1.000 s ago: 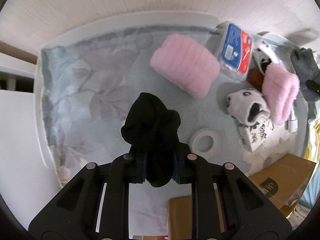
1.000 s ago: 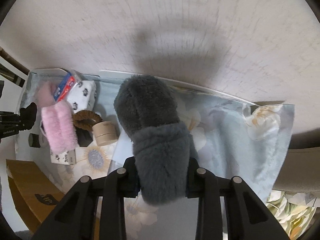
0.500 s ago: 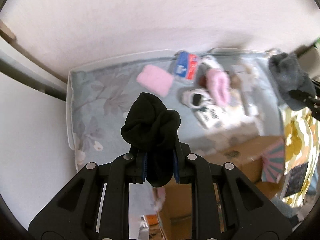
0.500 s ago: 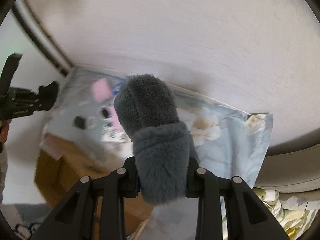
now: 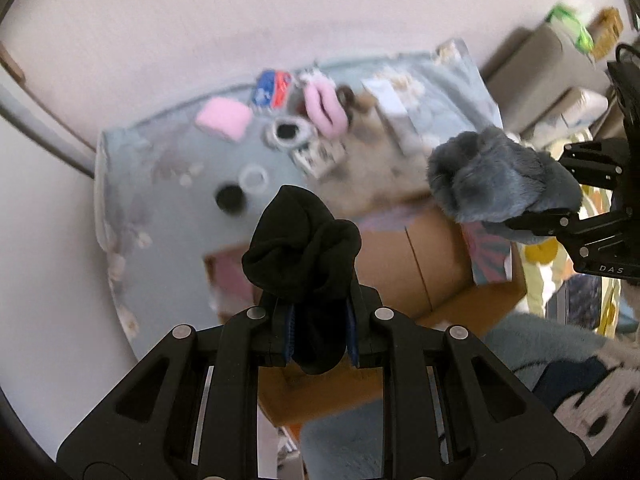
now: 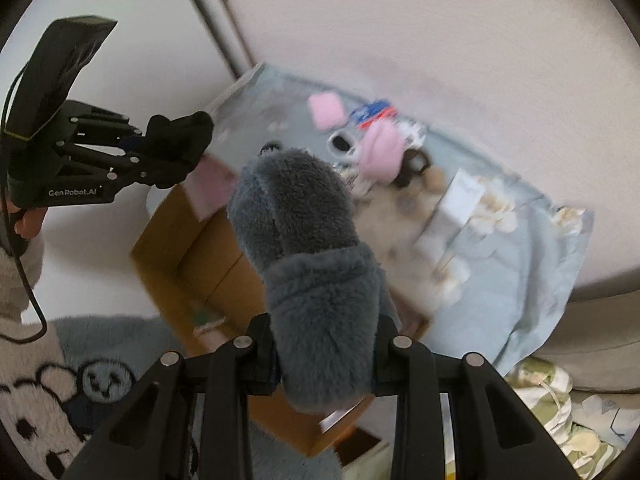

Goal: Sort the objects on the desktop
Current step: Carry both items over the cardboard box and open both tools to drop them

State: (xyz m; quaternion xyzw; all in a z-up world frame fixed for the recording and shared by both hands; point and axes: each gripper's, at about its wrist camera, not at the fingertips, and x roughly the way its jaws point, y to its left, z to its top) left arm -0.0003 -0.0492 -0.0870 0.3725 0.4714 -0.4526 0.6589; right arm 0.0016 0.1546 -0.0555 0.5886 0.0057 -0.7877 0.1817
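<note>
Black plastic body of the left gripper (image 6: 168, 148) carries white lettering "GenRobot.AI"; the right gripper (image 5: 532, 216) body shows "DAS", rest cut off. No other writing legible, scene blurred.

Left gripper (image 5: 320, 336): jaws clamped tight on a black sock (image 5: 304, 248), bunched top sticking out past the tips, tail hanging below between them. Same black sock (image 6: 180, 140) seen from the right wrist view, held off the surface, over the box's edge. A hand (image 6: 28, 220) in a pale sleeve grips that tool.

Right gripper (image 6: 326, 360): jaws closed on a grey fuzzy slipper (image 6: 304, 240), pinched at its back, toe pointing forward away from the jaws. Grey fuzzy slipper (image 5: 496, 180) also in the air, above the box.

Below both: open cardboard box (image 5: 424, 264), just beside the surface (image 5: 160, 200) draped in pale blue floral cloth. On the cloth, well apart from both jaws: pink fuzzy slipper (image 5: 324, 104), folded pink item (image 5: 224, 120), blue-red packet (image 5: 272, 88), white tape ring (image 5: 256, 178), small black round item (image 5: 229, 199). Nothing between jaws and box.
</note>
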